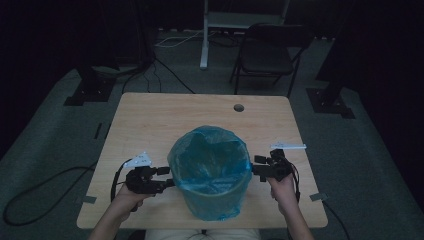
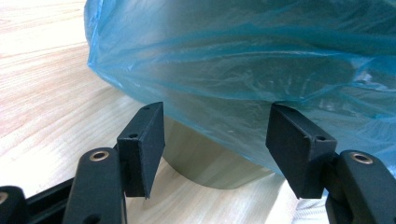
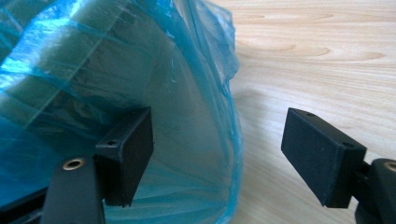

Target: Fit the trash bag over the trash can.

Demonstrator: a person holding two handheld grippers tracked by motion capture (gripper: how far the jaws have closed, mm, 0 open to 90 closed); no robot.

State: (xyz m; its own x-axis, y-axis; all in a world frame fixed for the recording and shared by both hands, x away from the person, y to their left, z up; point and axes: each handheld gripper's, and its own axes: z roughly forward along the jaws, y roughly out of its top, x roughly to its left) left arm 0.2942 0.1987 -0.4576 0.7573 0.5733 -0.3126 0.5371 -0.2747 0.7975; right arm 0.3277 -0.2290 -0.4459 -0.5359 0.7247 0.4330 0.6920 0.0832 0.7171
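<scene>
At lower centre of the high view, a round bin lined with a translucent blue plastic bag (image 1: 210,170) stands on the pale wooden table (image 1: 150,120). The left gripper (image 1: 167,177) and right gripper (image 1: 257,167) flank it, jaws wide; the bag's film hides the bin's upper wall.

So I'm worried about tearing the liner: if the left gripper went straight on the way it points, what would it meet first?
Most likely the blue bag draped over the bin. The left gripper is open, jaws apart, with the hanging plastic right ahead; the bin wall sits just behind, though depth is hard to judge.
</scene>
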